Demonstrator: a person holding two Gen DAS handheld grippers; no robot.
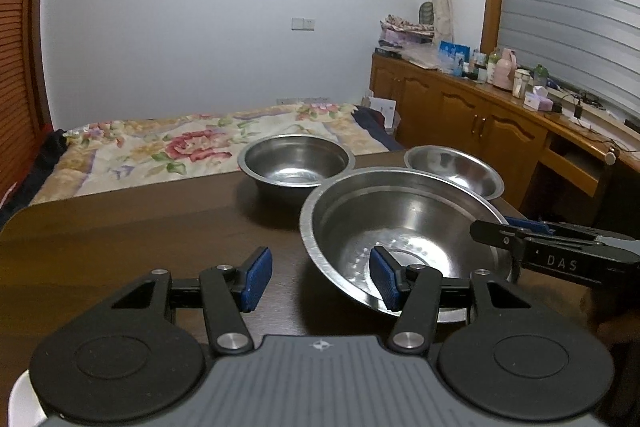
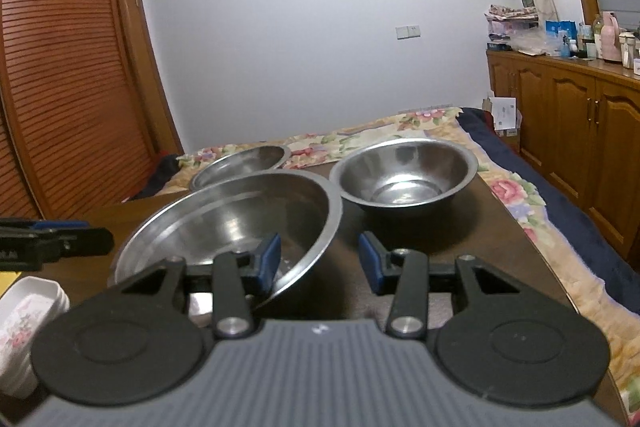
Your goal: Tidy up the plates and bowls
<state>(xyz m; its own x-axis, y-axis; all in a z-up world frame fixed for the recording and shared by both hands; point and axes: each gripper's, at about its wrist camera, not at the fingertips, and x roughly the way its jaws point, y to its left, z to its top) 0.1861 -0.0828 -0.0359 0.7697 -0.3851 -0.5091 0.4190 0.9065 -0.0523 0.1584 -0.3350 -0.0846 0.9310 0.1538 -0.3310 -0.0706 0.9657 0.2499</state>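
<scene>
Three steel bowls stand on a dark wooden table. The large bowl is nearest and looks tilted; it also shows in the right wrist view. A medium bowl stands behind it, and a second one to its right. In the right wrist view they are a far left bowl and a right bowl. My left gripper is open, its jaws straddling the large bowl's near left rim. My right gripper is open, its jaws straddling the large bowl's right rim; it also shows in the left wrist view.
White floral dishes are stacked at the table's near left. A bed with a floral cover lies beyond the table. Wooden cabinets with clutter on top line the right wall. A louvred wardrobe stands at the left.
</scene>
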